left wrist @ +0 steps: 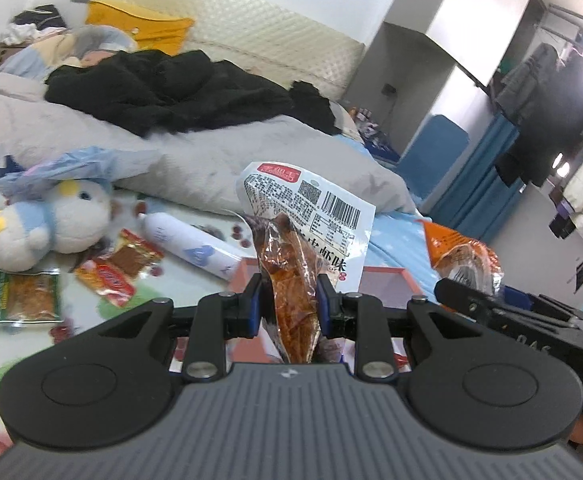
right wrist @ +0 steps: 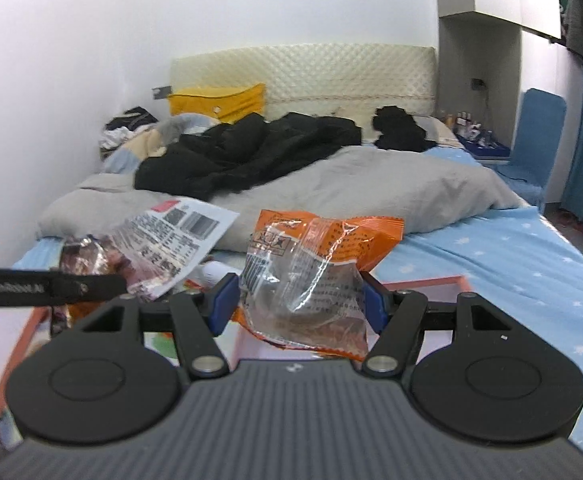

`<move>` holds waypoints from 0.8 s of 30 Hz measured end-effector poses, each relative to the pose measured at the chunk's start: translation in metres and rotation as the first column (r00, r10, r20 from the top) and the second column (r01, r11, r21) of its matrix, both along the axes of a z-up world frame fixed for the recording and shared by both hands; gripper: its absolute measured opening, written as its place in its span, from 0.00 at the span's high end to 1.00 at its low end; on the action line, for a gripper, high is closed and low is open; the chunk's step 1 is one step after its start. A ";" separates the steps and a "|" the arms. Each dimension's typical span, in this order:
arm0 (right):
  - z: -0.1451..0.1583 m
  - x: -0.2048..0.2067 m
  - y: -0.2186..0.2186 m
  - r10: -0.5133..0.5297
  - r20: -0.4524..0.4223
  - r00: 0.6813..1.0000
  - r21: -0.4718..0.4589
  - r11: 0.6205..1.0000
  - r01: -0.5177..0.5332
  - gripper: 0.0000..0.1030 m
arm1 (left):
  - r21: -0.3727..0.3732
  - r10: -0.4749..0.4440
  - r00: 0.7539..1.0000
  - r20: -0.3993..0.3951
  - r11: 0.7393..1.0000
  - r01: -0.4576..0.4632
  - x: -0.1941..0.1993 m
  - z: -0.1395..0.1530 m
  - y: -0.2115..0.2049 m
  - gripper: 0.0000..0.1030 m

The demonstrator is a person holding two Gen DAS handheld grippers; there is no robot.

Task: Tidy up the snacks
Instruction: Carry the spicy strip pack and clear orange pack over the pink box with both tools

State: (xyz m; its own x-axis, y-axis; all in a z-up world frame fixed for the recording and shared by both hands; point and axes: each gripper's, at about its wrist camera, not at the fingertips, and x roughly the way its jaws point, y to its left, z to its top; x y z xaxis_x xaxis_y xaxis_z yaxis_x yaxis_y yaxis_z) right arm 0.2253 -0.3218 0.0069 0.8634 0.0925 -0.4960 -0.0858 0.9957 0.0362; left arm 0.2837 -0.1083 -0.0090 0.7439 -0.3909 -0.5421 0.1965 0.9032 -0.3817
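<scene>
My left gripper [left wrist: 289, 294] is shut on a white-backed snack packet with a barcode [left wrist: 303, 216], held upright above a pink-rimmed box [left wrist: 395, 276]. The same white packet [right wrist: 163, 236] shows at the left of the right wrist view, with the left gripper's finger [right wrist: 51, 286] across it. My right gripper [right wrist: 297, 300] is shut on an orange snack packet [right wrist: 315, 272], lifted over the pink box's rim [right wrist: 427, 282]. In the left wrist view that orange packet [left wrist: 463, 256] hangs at the right. Three more snack packets [left wrist: 119, 268] lie on the bed sheet to the left.
A plush penguin [left wrist: 47, 224] and a white bottle [left wrist: 189, 242] lie on the sheet beside the loose snacks. A grey duvet [right wrist: 351, 188] with black clothes [right wrist: 243, 152] covers the far bed. A blue chair [right wrist: 535, 140] stands at the right.
</scene>
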 end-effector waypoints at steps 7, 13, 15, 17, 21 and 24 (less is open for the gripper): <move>-0.028 0.009 -0.044 -0.069 -0.063 0.996 -0.001 0.998 0.069 0.35 | 0.017 -0.070 0.993 -0.099 0.997 0.072 0.023 -0.024 -0.050 0.70; -0.067 0.017 -0.076 -0.123 -0.148 0.981 0.029 0.991 0.129 0.35 | 0.053 -0.111 0.977 -0.180 0.991 0.122 0.040 -0.056 -0.086 0.70; -0.082 0.020 -0.082 -0.127 -0.183 0.975 0.031 0.990 0.135 0.35 | 0.071 -0.114 0.970 -0.213 0.989 0.132 0.045 -0.068 -0.095 0.70; -0.099 0.026 -0.086 -0.115 -0.229 0.967 0.033 0.992 0.126 0.35 | 0.085 -0.117 0.963 -0.245 0.986 0.141 0.051 -0.081 -0.101 0.70; -0.124 0.034 -0.089 -0.099 -0.291 0.952 0.035 0.993 0.114 0.35 | 0.101 -0.116 0.949 -0.294 0.983 0.151 0.059 -0.099 -0.108 0.70; -0.134 0.038 -0.093 -0.091 -0.314 0.945 0.053 0.992 0.113 0.35 | 0.107 -0.111 0.944 -0.312 0.983 0.151 0.063 -0.109 -0.111 0.70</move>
State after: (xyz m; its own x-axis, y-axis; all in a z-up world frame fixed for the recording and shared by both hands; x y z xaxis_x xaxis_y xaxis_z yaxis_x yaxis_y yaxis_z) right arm 0.2628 -0.4150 -0.1267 0.6745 0.0562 -0.7362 0.0422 0.9925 0.1144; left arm 0.3472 -0.2196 -0.1183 0.4832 -0.3867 -0.7855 0.2098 0.9222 -0.3249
